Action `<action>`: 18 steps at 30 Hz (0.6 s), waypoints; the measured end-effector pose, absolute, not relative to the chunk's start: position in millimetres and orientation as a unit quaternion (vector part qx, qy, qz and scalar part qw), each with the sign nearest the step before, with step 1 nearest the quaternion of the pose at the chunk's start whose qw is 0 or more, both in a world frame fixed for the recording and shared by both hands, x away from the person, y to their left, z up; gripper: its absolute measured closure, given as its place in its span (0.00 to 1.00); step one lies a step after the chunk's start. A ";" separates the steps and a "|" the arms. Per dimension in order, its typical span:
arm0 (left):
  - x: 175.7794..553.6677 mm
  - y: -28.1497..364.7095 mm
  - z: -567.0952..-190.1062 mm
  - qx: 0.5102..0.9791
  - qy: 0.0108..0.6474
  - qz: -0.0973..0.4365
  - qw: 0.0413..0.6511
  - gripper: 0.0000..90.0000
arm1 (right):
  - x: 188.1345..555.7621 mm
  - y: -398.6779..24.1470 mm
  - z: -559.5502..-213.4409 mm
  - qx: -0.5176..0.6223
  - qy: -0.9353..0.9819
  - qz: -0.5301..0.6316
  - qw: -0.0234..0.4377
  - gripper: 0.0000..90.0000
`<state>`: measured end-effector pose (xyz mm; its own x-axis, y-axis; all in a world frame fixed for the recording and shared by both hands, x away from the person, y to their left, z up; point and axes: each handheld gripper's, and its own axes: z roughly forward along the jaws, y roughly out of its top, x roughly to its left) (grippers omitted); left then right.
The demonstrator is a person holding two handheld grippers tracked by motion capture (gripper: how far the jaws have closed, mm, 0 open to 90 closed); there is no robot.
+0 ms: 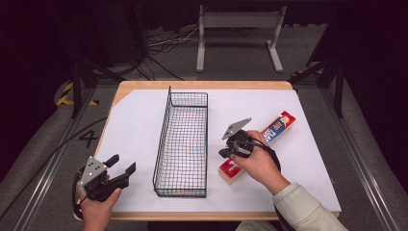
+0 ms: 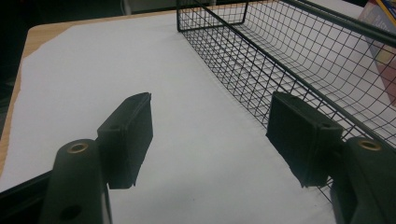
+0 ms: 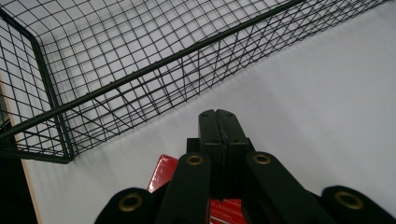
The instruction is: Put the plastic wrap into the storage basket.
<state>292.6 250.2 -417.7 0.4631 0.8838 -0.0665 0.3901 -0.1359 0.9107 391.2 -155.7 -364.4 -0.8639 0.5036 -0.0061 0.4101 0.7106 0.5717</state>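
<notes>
The right claw (image 1: 230, 150) hovers over the near end of the box (image 1: 257, 147), a long red, white and blue carton lying slantwise on the white sheet (image 1: 139, 130) just right of the wire basket (image 1: 185, 144), and the main risk, as I judge it, is that its jaws are pressed flat together with nothing between them. If it goes down like that it can only shove the box, which might skid across the sheet, swing about its far end, or knock into the basket's wall and nudge the basket out of place. The right claw view shows the two pads (image 3: 218, 135) meeting in a single seam, with a corner of the red box (image 3: 163, 171) peeking out beneath them; whether the tips touch the carton I cannot tell. Even once opened, a grip at this end would be far from the middle of a long box, so the far end could droop or twist out on lifting, and the box could catch on the basket (image 3: 140, 70) rim if it is carried across too low. The left claw (image 1: 115, 169) waits near the table's (image 1: 202, 85) front left corner with its jaws spread wide and empty, its pads (image 2: 130, 135) over bare sheet and close beside the basket (image 2: 299, 60), touching nothing.
</notes>
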 end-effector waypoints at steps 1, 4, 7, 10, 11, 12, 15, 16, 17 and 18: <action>292.6 250.3 -417.6 0.709 0.449 0.257 0.479 0.35 | 391.2 -153.9 -365.9 0.248 0.922 0.286 0.078 1.00; 292.9 250.2 -417.9 0.708 0.450 0.257 0.479 0.35 | 392.0 -150.2 -369.9 0.247 0.924 0.282 0.075 1.00; 292.9 250.1 -417.9 0.709 0.450 0.258 0.478 0.35 | 393.7 -148.1 -374.1 0.248 0.926 0.276 0.072 1.00; 292.9 249.9 -418.2 0.708 0.451 0.257 0.479 0.35 | 396.0 -145.7 -380.0 0.251 0.927 0.270 0.068 1.00; 292.9 249.9 -418.2 0.708 0.451 0.257 0.479 0.35 | 396.0 -145.7 -380.0 0.251 0.927 0.270 0.068 1.00; 292.9 249.9 -418.2 0.708 0.452 0.257 0.479 0.35 | 396.6 -144.1 -383.6 0.252 0.928 0.265 0.066 1.00; 292.9 249.9 -418.3 0.707 0.451 0.257 0.479 0.35 | 396.3 -141.4 -391.9 0.254 0.933 0.250 0.054 1.00; 293.0 249.9 -418.3 0.708 0.451 0.256 0.480 0.35 | 395.9 -141.2 -392.7 0.255 0.933 0.249 0.053 1.00; 293.1 249.8 -418.4 0.708 0.451 0.256 0.480 0.35 | 394.9 -141.3 -392.3 0.253 0.934 0.247 0.054 1.00; 293.1 249.7 -418.5 0.708 0.451 0.255 0.480 0.35 | 393.8 -141.2 -391.3 0.252 0.936 0.241 0.052 1.00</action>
